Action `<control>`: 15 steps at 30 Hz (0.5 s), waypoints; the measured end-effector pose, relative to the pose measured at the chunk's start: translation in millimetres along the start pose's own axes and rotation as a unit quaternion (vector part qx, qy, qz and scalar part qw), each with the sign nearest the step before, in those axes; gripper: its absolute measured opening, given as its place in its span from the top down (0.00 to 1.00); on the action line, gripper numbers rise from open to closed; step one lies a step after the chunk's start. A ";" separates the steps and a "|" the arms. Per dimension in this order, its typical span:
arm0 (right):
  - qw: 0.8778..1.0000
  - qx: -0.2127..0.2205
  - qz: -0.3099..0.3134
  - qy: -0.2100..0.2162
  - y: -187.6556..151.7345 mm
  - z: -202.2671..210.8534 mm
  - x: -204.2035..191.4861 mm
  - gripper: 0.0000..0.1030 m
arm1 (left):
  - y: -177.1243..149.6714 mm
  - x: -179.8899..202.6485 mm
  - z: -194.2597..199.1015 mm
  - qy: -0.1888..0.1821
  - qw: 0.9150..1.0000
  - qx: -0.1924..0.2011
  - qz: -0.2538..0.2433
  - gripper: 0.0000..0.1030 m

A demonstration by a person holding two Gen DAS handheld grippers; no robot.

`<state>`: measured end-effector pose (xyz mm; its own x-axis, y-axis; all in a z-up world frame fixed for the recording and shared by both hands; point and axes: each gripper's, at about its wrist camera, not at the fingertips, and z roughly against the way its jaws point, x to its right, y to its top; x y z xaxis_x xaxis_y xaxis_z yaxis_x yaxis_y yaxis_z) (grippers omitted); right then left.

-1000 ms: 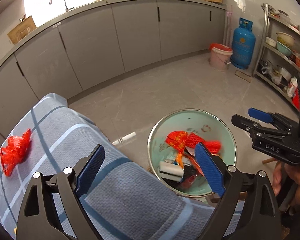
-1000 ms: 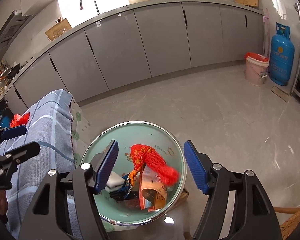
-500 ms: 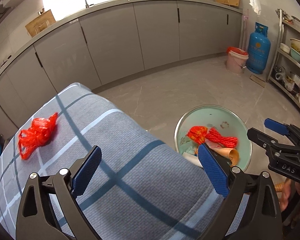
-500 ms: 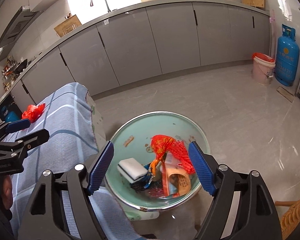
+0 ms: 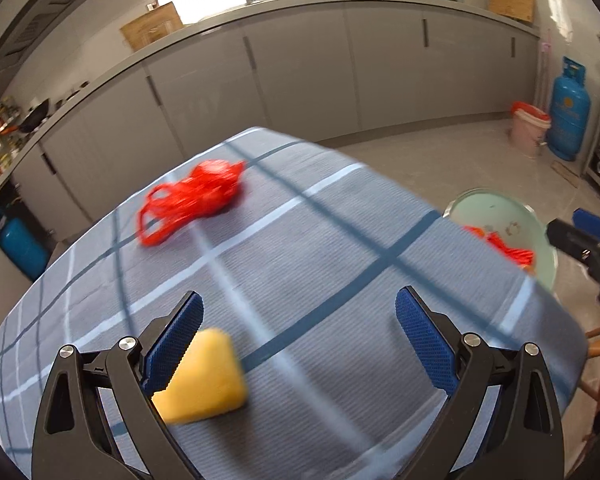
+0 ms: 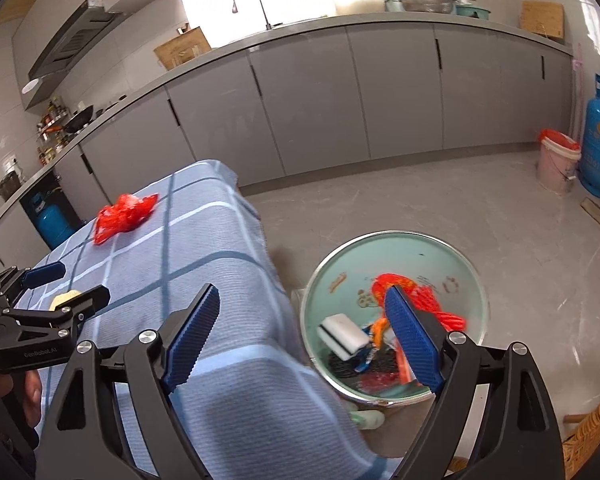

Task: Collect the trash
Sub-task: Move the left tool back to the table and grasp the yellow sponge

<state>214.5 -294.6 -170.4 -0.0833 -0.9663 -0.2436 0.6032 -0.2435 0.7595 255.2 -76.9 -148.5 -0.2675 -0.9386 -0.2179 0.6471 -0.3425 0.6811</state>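
Two spread, empty claws [image 5: 298, 336] [image 6: 304, 336]; blurred yellow wedge [image 5: 204, 380] half behind left pad [image 5: 172, 344].

bag [image 5: 192, 196] on table [image 5: 340, 264] | sponge [image 5: 204, 380] nearer | basin [image 6: 396, 316] right, on floor

left gripper [image 5: 298, 322]: held tilted downward, jaws spread wide, nothing pinched between the pads | right gripper [image 6: 306, 330]: angled downward, jaws just opened further, nothing between them | bare hand [image 6: 30, 398] seen beneath the left gripper's body
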 end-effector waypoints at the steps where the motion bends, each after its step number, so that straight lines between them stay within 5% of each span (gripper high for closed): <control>1: 1.000 -0.001 0.003 0.003 -0.6 -0.3 -5.1 0.18 | -5.8 -9.1 2.7 0.013 1.000 -0.002 0.006 0.08; 7: 0.999 -0.007 0.033 0.029 -6.5 -2.1 -47.0 0.18 | -29.0 -50.6 11.0 0.038 0.998 -0.011 0.052 0.05; 15: 0.998 -0.009 0.057 0.039 -11.1 0.6 -75.5 0.15 | -36.9 -63.3 -7.8 0.006 0.995 -0.038 0.096 0.05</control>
<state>213.6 -219.0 -160.1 0.0480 -0.9783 -0.2018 0.6197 -0.1293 0.7741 253.8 -5.3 -165.3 -0.1263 -0.9872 -0.0974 0.7374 -0.1591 0.6565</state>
